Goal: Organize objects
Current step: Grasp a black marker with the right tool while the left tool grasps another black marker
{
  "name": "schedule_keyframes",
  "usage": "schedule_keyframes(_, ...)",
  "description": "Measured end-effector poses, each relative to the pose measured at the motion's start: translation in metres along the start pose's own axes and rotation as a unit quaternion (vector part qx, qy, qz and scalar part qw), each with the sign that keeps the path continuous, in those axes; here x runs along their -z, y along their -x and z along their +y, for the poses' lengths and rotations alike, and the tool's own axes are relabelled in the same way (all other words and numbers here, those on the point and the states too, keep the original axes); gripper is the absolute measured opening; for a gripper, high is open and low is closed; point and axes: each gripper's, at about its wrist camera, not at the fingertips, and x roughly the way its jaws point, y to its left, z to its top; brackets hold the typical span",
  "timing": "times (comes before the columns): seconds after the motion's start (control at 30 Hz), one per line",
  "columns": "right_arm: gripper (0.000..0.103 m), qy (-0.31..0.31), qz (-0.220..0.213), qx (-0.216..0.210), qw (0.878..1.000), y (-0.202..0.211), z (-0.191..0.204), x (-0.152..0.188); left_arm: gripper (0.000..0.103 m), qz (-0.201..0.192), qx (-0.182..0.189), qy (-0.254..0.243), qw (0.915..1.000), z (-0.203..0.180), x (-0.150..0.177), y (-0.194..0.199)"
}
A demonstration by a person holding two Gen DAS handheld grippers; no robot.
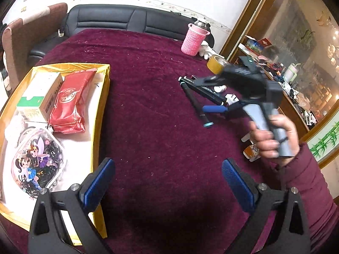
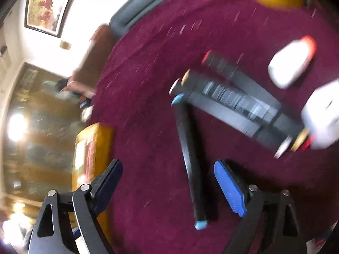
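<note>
I see the black marker (image 2: 190,165) with light-blue caps lying loose on the maroon tabletop (image 1: 152,97), its long axis running from the near cap by my right hand-held gripper (image 2: 167,184) away toward the far cap beside the bundle of markers (image 2: 231,97). That bundle of about 3 lies flat too, angled across the single marker's far end, so the 2 form a V. In the left wrist view the same marker (image 1: 196,103) slants down and right, just under the right tool.

My right hand-held gripper is released, its blue pads spread wide, the marker's near end between them but touching neither. This view is blurred. The person's right hand (image 1: 273,135) clenches the grey handle, wrist in a maroon sleeve, tool tipped down toward the markers.

My left hand-held gripper (image 1: 167,184) is also released, hovering over bare cloth with nothing between its pads.

To the left sits the gold tray (image 1: 101,97) holding a red packet (image 1: 70,103), a small box (image 1: 40,95) and a cartoon pouch (image 1: 36,158). Far off stand a pink knitted bottle (image 1: 192,40) and a tape roll (image 1: 216,62).
</note>
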Motion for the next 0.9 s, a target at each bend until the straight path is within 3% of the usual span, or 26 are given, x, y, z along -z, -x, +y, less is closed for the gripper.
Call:
schedule_keyframes(0.03, 0.091, -0.010, 0.024, -0.056, 0.998, 0.001, 0.002, 0.005, 0.100, 0.000, 0.000, 0.000, 1.0000, 0.001, 0.001, 0.000)
schedule_keyframes(0.07, 0.091, 0.000, 0.011, -0.058, 0.998, 0.008, 0.007, 0.006, 0.100, -0.001, 0.001, 0.000, 1.0000, 0.001, 0.001, 0.000)
schedule_keyframes(0.17, 0.092, 0.039, -0.072, 0.065, 0.995, 0.038, 0.022, 0.004, 0.100, 0.003, 0.003, 0.001, 1.0000, 0.000, 0.003, -0.002)
schedule_keyframes(0.2, 0.092, 0.042, -0.086, 0.086, 0.992, 0.042, 0.023, 0.003, 0.100, 0.005, 0.005, 0.001, 1.0000, -0.001, 0.004, -0.002)
schedule_keyframes(0.27, 0.092, 0.060, -0.103, 0.131, 0.984, 0.044, 0.027, -0.002, 0.100, 0.005, 0.005, -0.001, 1.0000, -0.002, 0.005, -0.001)
schedule_keyframes(0.37, 0.088, 0.090, -0.094, 0.182, 0.975, 0.033, 0.031, -0.010, 0.100, 0.003, 0.004, -0.005, 1.0000, -0.002, 0.007, 0.002)
schedule_keyframes(0.5, 0.070, 0.108, -0.076, 0.212, 0.968, 0.015, 0.026, -0.017, 0.100, 0.003, 0.001, -0.005, 1.0000, 0.000, 0.005, 0.002)
schedule_keyframes(0.6, 0.053, 0.129, -0.078, 0.257, 0.955, 0.009, 0.031, -0.024, 0.100, 0.006, -0.001, -0.003, 1.0000, 0.002, 0.003, -0.001)
schedule_keyframes(0.67, 0.050, 0.137, -0.075, 0.279, 0.947, 0.002, 0.030, -0.032, 0.100, 0.009, 0.001, -0.001, 1.0000, 0.002, 0.002, -0.004)
schedule_keyframes(0.77, 0.038, 0.138, -0.049, 0.306, 0.941, -0.022, 0.022, -0.040, 0.100, 0.017, -0.002, -0.003, 0.9998, 0.000, -0.001, -0.010)
schedule_keyframes(0.83, 0.036, 0.161, -0.063, 0.332, 0.927, -0.028, 0.027, -0.037, 0.100, 0.021, -0.003, -0.006, 0.9998, -0.003, -0.003, -0.014)
schedule_keyframes(0.9, 0.023, 0.146, -0.063, 0.331, 0.930, -0.023, 0.026, -0.034, 0.100, 0.023, -0.006, -0.011, 0.9997, -0.006, -0.007, -0.017)
